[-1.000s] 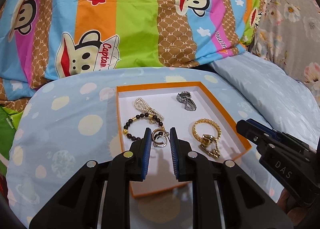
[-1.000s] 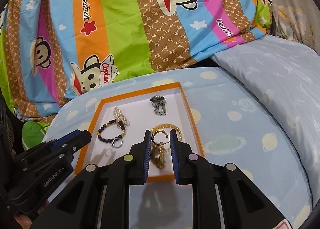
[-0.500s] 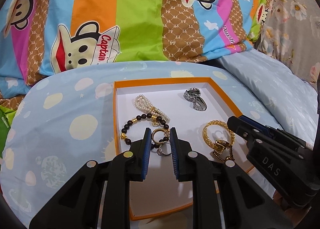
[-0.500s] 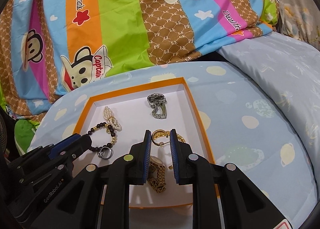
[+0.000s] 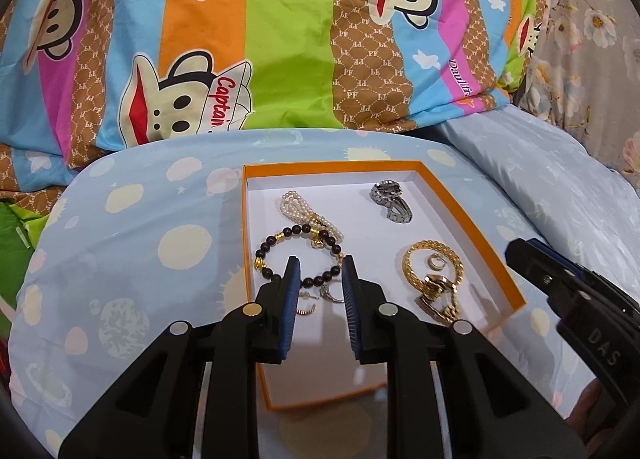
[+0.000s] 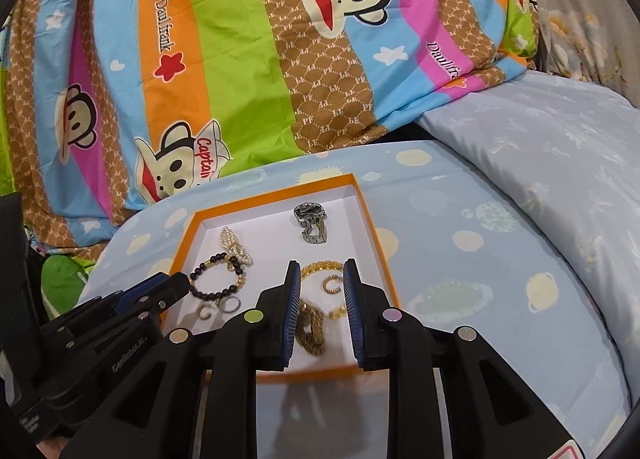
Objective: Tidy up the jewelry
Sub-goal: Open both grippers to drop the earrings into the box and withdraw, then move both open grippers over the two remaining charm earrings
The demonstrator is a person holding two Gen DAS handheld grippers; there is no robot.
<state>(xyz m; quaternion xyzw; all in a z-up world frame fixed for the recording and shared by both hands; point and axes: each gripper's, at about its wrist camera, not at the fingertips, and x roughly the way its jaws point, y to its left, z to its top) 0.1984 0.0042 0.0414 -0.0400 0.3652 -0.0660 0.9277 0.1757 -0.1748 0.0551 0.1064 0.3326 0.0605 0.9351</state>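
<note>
Sorting so far: all the jewelry sits inside the orange box [image 5: 472, 215], which lies on the blue spotted cushion [image 5: 132, 243].
Just dropped, left side: two small rings [image 5: 320, 297] now lie on the white floor near the dark bead bracelet [image 5: 298, 255]; a second ago they hung pinched between the blue pads.
Left gripper [image 5: 319, 273]: slightly parted, nothing held, hovering over those rings.
Just dropped, right side: a gold hoop earring [image 6: 332, 283] now rests inside the gold chain bracelet [image 6: 322, 269].
Right gripper [image 6: 320, 279]: jaws have just been opening, narrow gap, nothing gripped; the gold watch [image 6: 310, 329] shows below them.
Other bits: pearl strand [image 5: 304, 211] behind the beads, silver watch [image 5: 390, 203] in the far corner.
Meaning: looks like both small pieces are parked by their groups, so I'd guess this round is done.
Around: cartoon monkey quilt [image 5: 280, 39] behind.
</note>
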